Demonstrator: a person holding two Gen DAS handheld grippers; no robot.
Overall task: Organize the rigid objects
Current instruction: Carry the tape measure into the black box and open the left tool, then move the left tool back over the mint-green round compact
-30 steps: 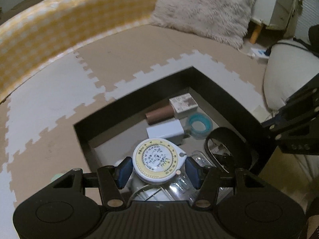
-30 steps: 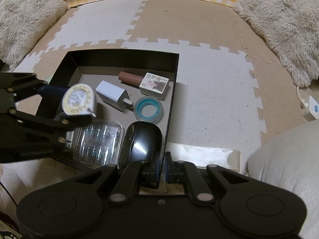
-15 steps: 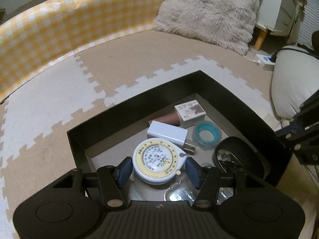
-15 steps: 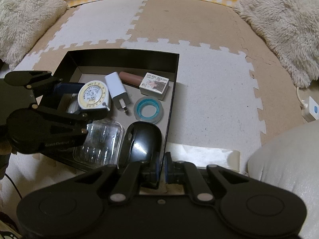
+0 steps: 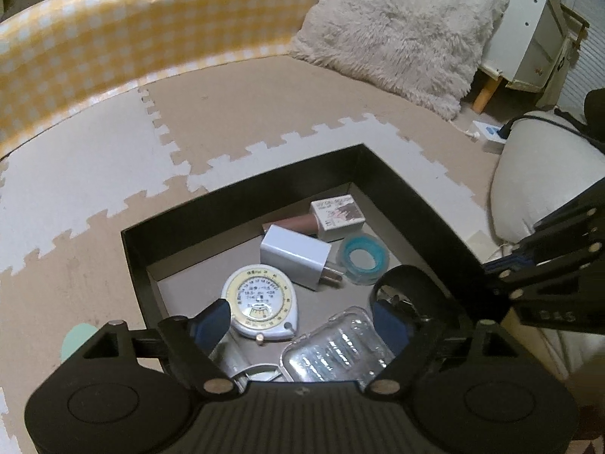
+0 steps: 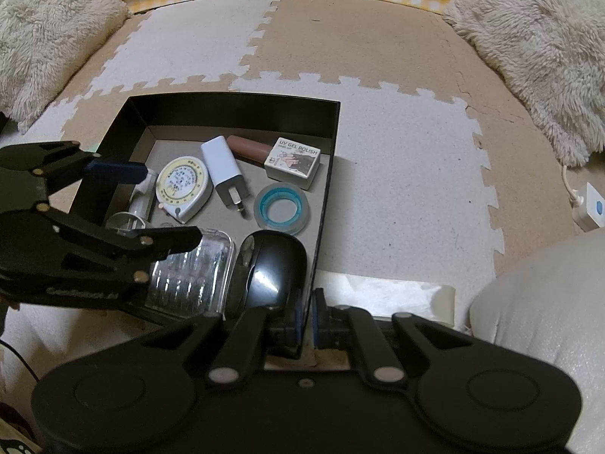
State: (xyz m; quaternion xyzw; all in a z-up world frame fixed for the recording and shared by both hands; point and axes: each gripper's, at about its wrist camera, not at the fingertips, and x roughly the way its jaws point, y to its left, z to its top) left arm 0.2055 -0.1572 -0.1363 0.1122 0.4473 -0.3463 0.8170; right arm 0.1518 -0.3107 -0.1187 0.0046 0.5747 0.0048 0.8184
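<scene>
Tape measure (image 5: 261,304) now lies in the box (image 6: 234,102), released by the spread left gripper (image 5: 298,321).

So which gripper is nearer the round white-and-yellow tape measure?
Left. The left gripper hangs open just above the round white-and-yellow tape measure in the black box. The right gripper is shut on the box's near wall, farther off.

Black linkage fingers (image 5: 211,319), blue pads, silver rivets.
</scene>
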